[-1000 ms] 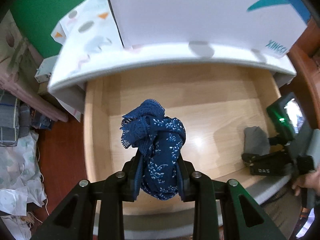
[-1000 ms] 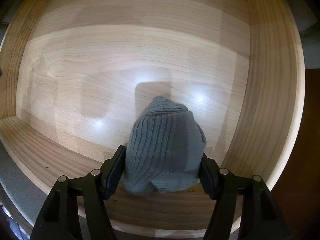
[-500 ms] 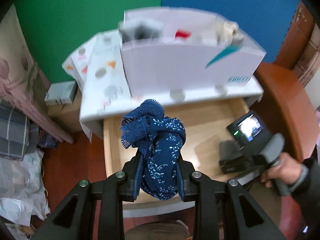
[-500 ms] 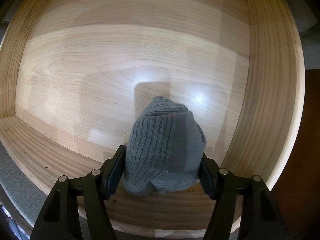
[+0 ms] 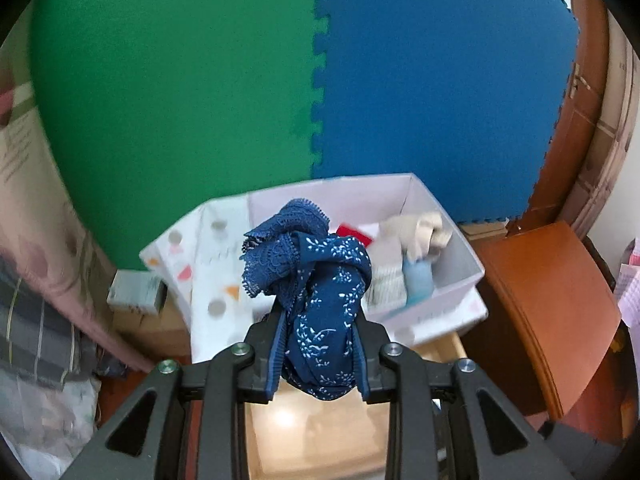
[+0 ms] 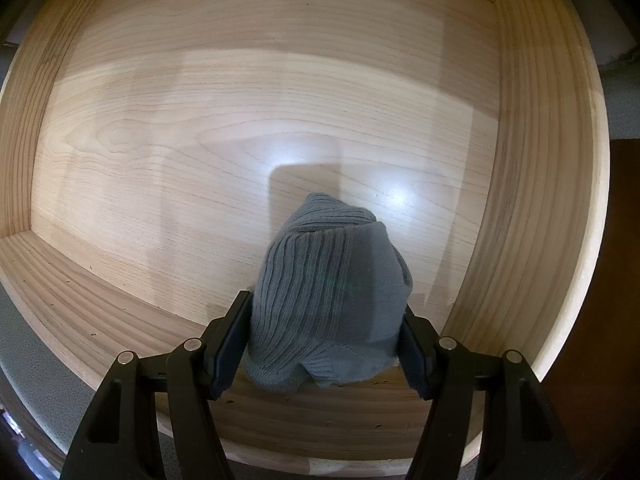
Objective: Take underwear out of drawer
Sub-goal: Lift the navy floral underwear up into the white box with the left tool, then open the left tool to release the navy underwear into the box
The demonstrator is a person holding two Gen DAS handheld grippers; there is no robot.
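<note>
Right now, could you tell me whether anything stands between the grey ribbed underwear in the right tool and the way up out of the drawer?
Nothing visible does. The right tool is shut on the grey ribbed underwear above the bare wooden drawer floor, and the drawer wall stands off to the side. The space above lies behind the camera, unseen.

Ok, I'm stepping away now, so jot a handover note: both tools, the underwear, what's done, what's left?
Left tool: shut on the blue floral underwear, held up in front of the white box.
Right tool: pointing down into the wooden drawer, clamped on the grey ribbed underwear.
Done: blue piece is out.
Left: lift the grey one out and set both down.
</note>
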